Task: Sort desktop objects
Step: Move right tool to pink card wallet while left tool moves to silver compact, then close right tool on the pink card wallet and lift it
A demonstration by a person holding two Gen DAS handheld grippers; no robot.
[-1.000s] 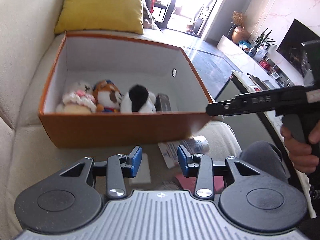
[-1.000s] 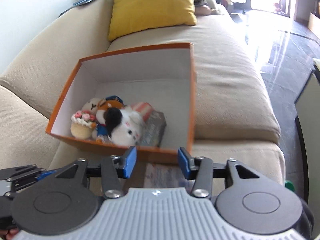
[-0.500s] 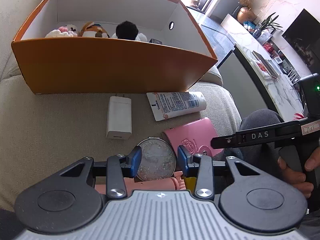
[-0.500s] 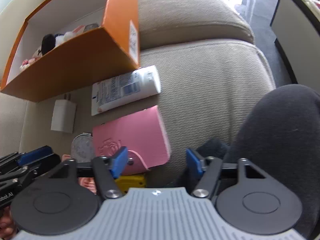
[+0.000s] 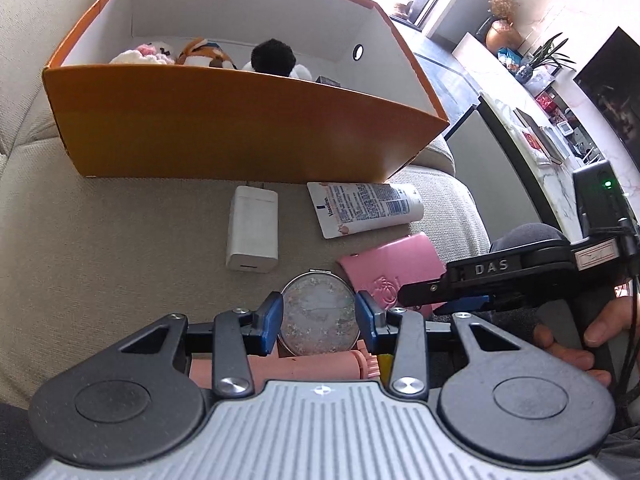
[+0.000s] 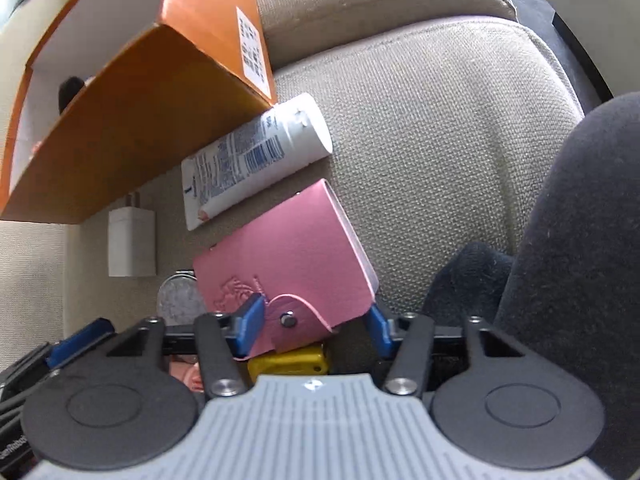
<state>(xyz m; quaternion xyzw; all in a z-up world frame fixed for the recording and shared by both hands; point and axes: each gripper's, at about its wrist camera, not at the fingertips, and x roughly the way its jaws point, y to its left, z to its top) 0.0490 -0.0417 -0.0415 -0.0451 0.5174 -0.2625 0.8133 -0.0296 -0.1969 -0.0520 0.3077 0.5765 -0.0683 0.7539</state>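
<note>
A beige woven sofa seat [image 5: 120, 240] carries everything; past its right end lie a dark floor, a white marble counter with plants and a vase, and a dark screen on the wall. An orange box [image 5: 224, 132] with white inner walls sits toward the back of the seat, plush toys showing above its near wall. In front of it, near the seat's front edge, lie a white charger [image 5: 252, 232], a white lotion tube [image 5: 364, 208], a pink wallet [image 6: 288, 252] with an embossed cover and snap tab, and a round glittery compact [image 5: 318, 320].

The left gripper [image 5: 318, 318] has its blue jaws either side of the compact; whether they press it I cannot tell. The right gripper [image 6: 312, 324] has just been closing, its jaws straddling the wallet's near end; the left pad touches the tab, the right stands just beside the edge.
</note>
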